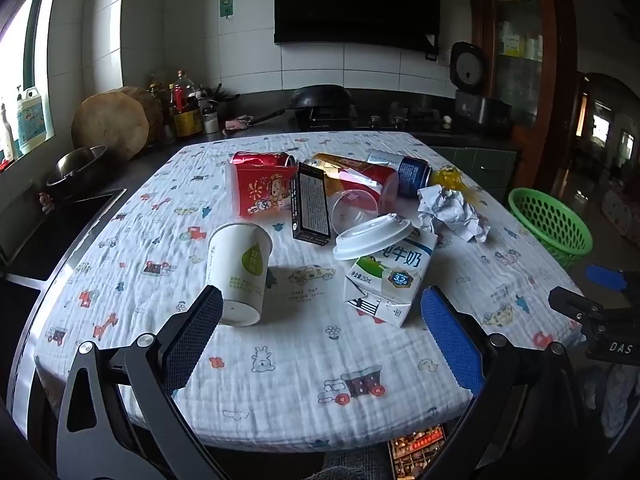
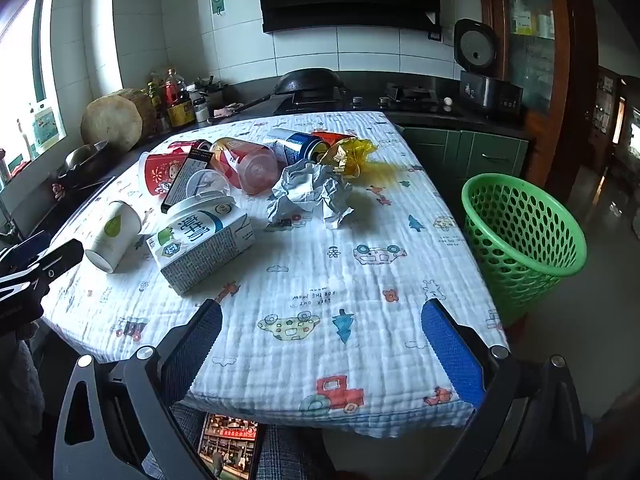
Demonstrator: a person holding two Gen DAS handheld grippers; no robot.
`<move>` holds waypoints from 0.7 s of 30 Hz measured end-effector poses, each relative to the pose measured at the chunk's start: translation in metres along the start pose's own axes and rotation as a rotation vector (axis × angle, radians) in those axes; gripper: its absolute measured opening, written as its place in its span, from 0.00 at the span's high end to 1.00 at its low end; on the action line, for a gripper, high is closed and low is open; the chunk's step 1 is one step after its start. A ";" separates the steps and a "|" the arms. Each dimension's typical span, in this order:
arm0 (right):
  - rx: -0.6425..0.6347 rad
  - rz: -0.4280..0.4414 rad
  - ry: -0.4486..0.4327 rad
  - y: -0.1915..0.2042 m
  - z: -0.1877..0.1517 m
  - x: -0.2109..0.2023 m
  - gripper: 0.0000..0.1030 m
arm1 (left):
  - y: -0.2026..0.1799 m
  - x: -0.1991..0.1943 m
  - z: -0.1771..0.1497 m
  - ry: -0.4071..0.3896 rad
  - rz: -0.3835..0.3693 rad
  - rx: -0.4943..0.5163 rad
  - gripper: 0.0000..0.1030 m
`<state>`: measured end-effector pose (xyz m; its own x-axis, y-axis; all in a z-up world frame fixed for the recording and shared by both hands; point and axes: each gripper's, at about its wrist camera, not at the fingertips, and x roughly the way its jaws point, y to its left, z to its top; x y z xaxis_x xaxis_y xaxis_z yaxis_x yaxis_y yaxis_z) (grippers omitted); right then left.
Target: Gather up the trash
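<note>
Two grippers, both with jaws spread wide and nothing between them: the left gripper (image 1: 322,334) hovers over the near edge of the bench (image 1: 304,408), which wears a white quilted cloth printed with cartoon cars, and the right gripper (image 2: 322,340) hangs over the bench's near right corner. Nearest the left jaws lies a white paper cup with a green droplet mark (image 1: 239,274), on its side, base toward the camera, mouth pointing away toward the pile, long axis running near-to-far. Just right of it, a dented blue-and-white milk carton (image 1: 390,280) lies flat, long axis tilted near-left to far-right in the right wrist view, with a white plastic cup lid (image 1: 372,236) resting on its far end. Behind these: a black rectangular box (image 1: 311,204) leaning on a red printed paper cup (image 1: 260,190), a clear plastic cup (image 1: 354,208), several red, gold and blue cans on their sides, a crumpled white paper ball (image 2: 310,194) and a yellow cellophane wrapper (image 2: 352,154). The green perforated plastic basket (image 2: 520,232) stands on the floor just beside the bench's right edge, apparently empty; nothing appears collected yet. Risks, as judged: the cup and cans may roll when nudged; lifting the carton would likely shed the loose lid; the soft cloth may snag a low pad.
</note>
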<state>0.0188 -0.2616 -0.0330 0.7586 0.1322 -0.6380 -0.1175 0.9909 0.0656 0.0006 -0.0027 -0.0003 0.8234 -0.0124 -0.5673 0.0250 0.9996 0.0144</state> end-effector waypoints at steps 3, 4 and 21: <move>0.004 -0.001 -0.001 -0.002 0.001 0.000 0.06 | -0.004 0.001 0.000 0.000 -0.006 0.011 0.05; 0.006 -0.001 -0.002 -0.002 0.001 0.000 0.06 | -0.007 -0.001 -0.002 -0.002 -0.006 0.013 0.05; 0.033 -0.047 -0.010 -0.010 -0.001 -0.012 0.06 | -0.019 0.000 -0.003 0.000 -0.045 0.021 0.05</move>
<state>0.0107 -0.2734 -0.0268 0.7694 0.0852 -0.6331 -0.0601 0.9963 0.0610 -0.0015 -0.0217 -0.0025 0.8210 -0.0569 -0.5681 0.0736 0.9973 0.0066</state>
